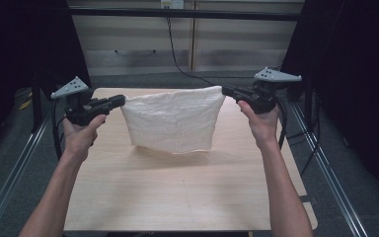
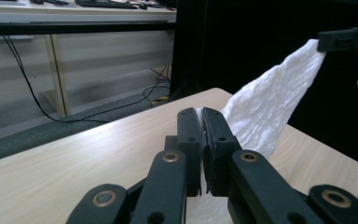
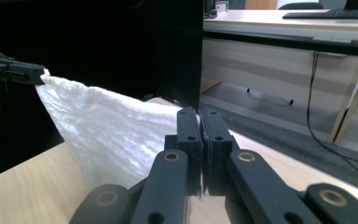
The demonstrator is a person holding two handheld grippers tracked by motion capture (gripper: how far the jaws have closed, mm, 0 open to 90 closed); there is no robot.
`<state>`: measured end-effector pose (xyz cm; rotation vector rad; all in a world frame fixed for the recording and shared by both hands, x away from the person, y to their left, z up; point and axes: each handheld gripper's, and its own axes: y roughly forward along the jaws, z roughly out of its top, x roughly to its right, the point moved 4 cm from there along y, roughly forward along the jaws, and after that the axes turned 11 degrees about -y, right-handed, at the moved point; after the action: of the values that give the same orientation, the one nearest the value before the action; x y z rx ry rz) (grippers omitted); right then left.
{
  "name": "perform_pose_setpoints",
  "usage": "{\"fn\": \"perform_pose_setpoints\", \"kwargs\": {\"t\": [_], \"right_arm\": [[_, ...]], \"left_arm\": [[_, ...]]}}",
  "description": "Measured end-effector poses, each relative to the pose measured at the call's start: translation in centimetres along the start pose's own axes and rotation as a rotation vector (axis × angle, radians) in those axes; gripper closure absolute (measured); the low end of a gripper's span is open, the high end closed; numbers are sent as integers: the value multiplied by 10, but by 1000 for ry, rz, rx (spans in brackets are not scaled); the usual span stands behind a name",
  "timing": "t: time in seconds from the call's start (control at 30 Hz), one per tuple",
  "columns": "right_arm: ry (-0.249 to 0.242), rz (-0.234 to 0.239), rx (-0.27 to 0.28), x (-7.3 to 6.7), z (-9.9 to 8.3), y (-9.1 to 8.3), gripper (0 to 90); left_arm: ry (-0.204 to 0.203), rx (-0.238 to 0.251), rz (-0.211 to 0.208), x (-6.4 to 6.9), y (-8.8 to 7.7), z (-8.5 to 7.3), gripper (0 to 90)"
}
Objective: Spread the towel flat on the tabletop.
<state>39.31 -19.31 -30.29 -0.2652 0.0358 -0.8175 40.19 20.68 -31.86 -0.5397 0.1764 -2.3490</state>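
A: The white cloth [image 1: 171, 120] hangs in the upper middle of the high view, stretched between the two grippers above the bench [image 1: 177, 192], with its lower edge seeming to just brush the wood. The left gripper [image 1: 120, 101] has its jaws clamped on the cloth's upper left corner, and the right gripper [image 1: 225, 91] has its jaws clamped on the upper right corner.

B: In the left gripper view only a thin sliver of fabric sits between the jaws. That corner looks the likelier one to slip.

A: A sharp pull apart would probably do it. If one corner goes, the cloth would swing to the other side and crumple on the bench.

B: The top edge also sags toward the left of the frame, so uneven lifting could let the cloth settle skewed rather than flat.
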Motion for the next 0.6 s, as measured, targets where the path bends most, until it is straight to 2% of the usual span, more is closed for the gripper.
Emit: {"fn": "perform_pose_setpoints", "kwargs": {"t": [0.1, 0.13, 0.2, 0.33, 0.37, 0.4, 0.47, 0.6], "right_arm": [[-4, -8, -4, 3, 9, 1, 878], [0, -11, -5, 7, 17, 4, 878], [-8, -20, -21, 11, 20, 6, 878], [1, -42, -41, 19, 21, 10, 878], [7, -60, -52, 25, 22, 13, 878], [12, -63, -53, 27, 22, 14, 878], [11, -76, -62, 31, 22, 18, 878], [18, -88, -62, 37, 19, 22, 878]], "left_arm": [[-8, 5, 4, 0, 3, 7, 868], [-15, 4, -5, 2, 5, 12, 868], [-2, 0, 12, 3, 8, 17, 868], [-16, 4, 23, -2, 17, 23, 868], [-21, 8, 24, -4, 19, 24, 868], [-52, 26, 15, -7, 23, 25, 868], [-46, 31, 27, -9, 28, 28, 868], [-49, 41, 15, -6, 32, 31, 869]]}}
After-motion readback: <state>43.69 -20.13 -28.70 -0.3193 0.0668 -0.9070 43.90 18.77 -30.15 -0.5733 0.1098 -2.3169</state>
